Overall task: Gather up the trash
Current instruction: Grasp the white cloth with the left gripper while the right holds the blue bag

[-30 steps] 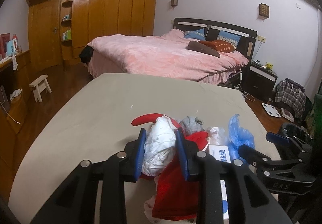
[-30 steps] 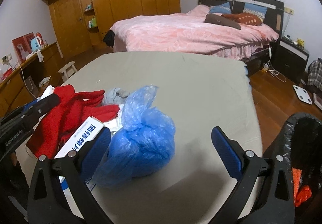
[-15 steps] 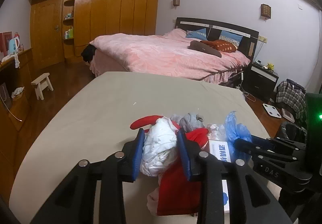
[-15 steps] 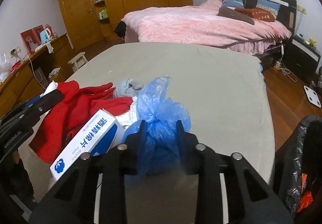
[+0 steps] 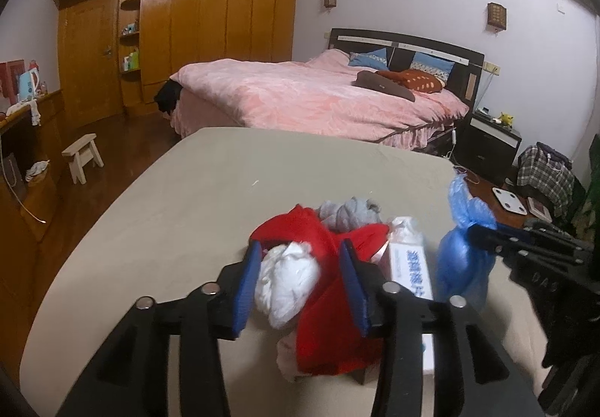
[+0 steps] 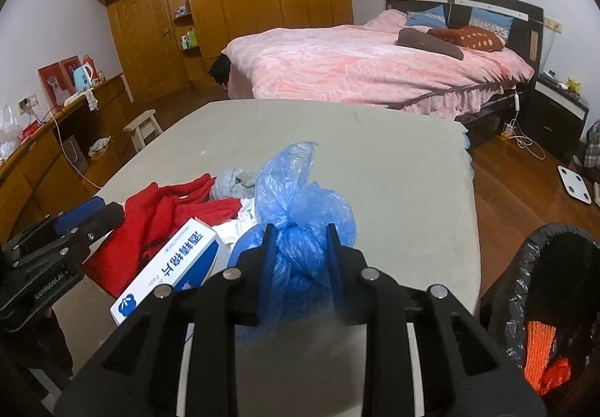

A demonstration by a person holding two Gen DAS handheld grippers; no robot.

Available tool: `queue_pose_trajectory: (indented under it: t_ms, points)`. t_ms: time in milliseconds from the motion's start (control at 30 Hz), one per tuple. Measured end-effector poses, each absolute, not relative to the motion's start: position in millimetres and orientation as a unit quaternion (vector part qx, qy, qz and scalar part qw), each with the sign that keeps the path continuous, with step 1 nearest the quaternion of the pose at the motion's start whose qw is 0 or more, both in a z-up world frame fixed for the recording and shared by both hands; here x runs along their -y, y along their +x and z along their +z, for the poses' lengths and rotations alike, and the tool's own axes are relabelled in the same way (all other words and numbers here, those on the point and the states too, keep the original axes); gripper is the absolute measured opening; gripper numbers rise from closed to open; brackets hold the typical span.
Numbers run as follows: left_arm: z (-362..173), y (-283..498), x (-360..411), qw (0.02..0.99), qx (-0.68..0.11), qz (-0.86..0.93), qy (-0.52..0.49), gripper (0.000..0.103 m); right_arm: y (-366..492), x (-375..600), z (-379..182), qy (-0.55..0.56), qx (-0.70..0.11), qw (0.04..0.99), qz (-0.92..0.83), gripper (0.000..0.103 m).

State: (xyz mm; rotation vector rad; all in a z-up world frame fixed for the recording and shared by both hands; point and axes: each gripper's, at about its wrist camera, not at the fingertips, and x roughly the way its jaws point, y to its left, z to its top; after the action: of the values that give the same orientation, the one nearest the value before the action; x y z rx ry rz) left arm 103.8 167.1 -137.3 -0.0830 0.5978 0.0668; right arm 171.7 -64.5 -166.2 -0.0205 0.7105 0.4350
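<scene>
Nearest, the right gripper is clamping its fingers onto the knotted blue plastic bag, which is bulging above and below the pads at the near right part of the beige table. Only the right wrist view is showing the black-lined trash bin at the near right, off the table edge, with an orange item lying inside it.

Left of the blue bag, the white-and-blue box is lying flat against the red cloth. Just beyond them a grey cloth is sitting bunched on the table.

From the left wrist view, the left gripper is opening its jaws; the white crumpled wad is sitting between the blue pads, touching the left pad or nearly so, with a gap at the right pad. This wad is resting on the red cloth, a detail the right wrist view is not showing. The left view is also showing the blue bag from the side, pinched by the right gripper's fingers.

Farther off, both views are showing a small wooden stool at the left, a pink-covered bed beyond the table, and a wooden wardrobe against the far wall.
</scene>
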Motion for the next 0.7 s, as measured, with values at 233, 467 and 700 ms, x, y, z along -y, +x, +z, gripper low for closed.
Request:
queue_pose_trajectory:
  t_ms: [233,467,700]
  points:
    - [-149,106,-174,0.949,-0.31,0.035,-0.049,0.05,173,64,-172,-0.011,-0.353,0.911,0.211,0.025]
    - [-150,103,-174,0.949,-0.31,0.011,-0.062,0.02,171,63,-170,-0.014,-0.349,0.913,0.212,0.025]
    - [-126,88,-171,0.956,-0.286,0.003,-0.059,0.014,166,67,-160,-0.012,-0.338,0.917,0.213,0.025]
